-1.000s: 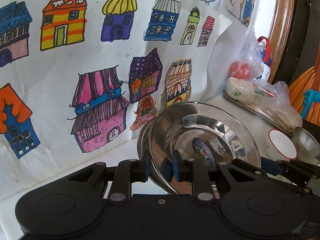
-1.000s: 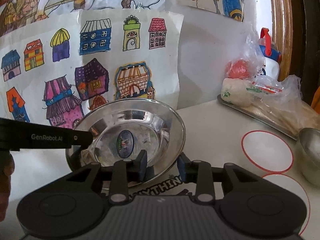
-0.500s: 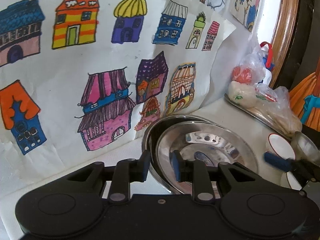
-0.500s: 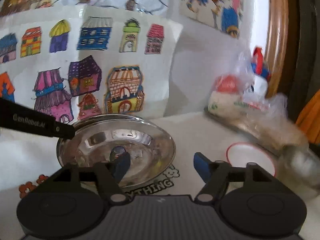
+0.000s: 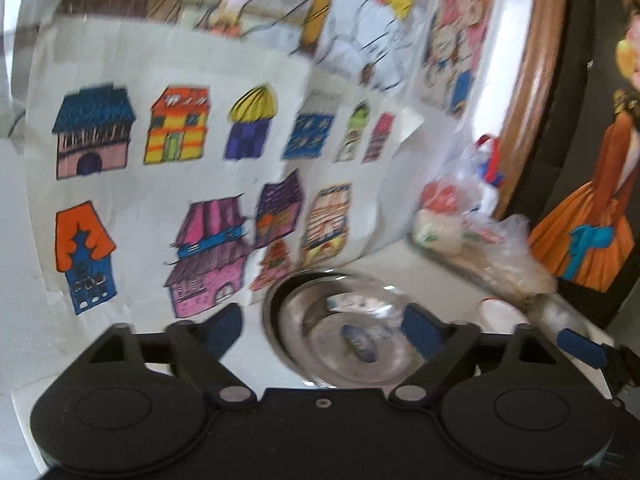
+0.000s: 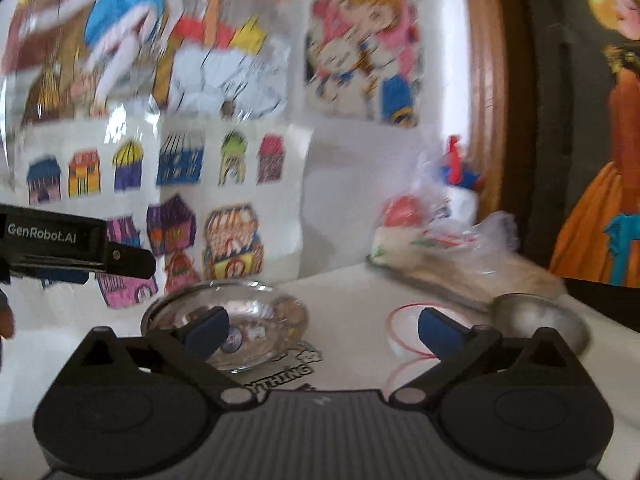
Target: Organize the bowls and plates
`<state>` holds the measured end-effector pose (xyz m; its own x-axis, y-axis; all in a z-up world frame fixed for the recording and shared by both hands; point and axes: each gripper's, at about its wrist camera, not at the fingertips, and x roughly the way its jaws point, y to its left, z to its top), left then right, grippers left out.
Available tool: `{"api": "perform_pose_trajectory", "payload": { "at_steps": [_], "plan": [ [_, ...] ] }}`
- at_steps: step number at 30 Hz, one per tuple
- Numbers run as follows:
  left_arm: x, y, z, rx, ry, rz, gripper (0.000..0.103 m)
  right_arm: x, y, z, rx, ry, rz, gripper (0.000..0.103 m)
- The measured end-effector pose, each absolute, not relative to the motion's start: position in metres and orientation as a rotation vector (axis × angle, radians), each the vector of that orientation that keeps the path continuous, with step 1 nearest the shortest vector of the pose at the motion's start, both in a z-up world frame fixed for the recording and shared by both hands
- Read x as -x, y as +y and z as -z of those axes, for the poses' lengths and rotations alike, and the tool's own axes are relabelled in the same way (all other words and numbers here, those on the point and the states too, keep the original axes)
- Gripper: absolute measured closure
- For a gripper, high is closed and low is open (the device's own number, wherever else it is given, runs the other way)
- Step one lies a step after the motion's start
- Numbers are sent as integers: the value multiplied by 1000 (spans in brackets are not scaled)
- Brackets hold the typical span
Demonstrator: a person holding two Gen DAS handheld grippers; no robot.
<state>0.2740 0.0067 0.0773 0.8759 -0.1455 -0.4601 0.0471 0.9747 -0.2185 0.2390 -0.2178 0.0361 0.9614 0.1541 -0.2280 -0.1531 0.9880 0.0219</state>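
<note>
Two steel plates (image 5: 340,332) lie stacked flat on the white table by the wall; they also show in the right wrist view (image 6: 256,320). My left gripper (image 5: 322,326) is open and empty, raised above and behind the stack. My right gripper (image 6: 322,328) is open and empty, to the right of the stack. White plates with red rims (image 6: 404,328) lie right of the stack, and one shows in the left wrist view (image 5: 500,312). A steel bowl (image 6: 536,316) stands further right. Both views are blurred.
Children's house drawings (image 5: 192,184) cover the wall just behind the stack. A tray with plastic bags of food (image 6: 452,256) and a white bottle (image 6: 460,188) sit at the back right. A dark wooden frame (image 6: 504,100) bounds the right side.
The tilted steel plate was laid flat onto the other plate. Both grippers let go of its rim, opened wide and drew back and up.
</note>
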Motion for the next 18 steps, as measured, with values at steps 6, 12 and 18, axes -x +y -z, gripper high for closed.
{"api": "perform_pose_trajectory", "payload": {
  "at_steps": [6,12,18],
  "plan": [
    [-254,-21,-93,208,433,202,1,-194,-273,-57,-46,171,-97,0],
    [-251,-64,-107,218,396,349,1,-168,-329,-79,27,182,21,0],
    [-270,-125,-114,121,386,449,1,-175,-374,-85,43,223,126,0]
  ]
}}
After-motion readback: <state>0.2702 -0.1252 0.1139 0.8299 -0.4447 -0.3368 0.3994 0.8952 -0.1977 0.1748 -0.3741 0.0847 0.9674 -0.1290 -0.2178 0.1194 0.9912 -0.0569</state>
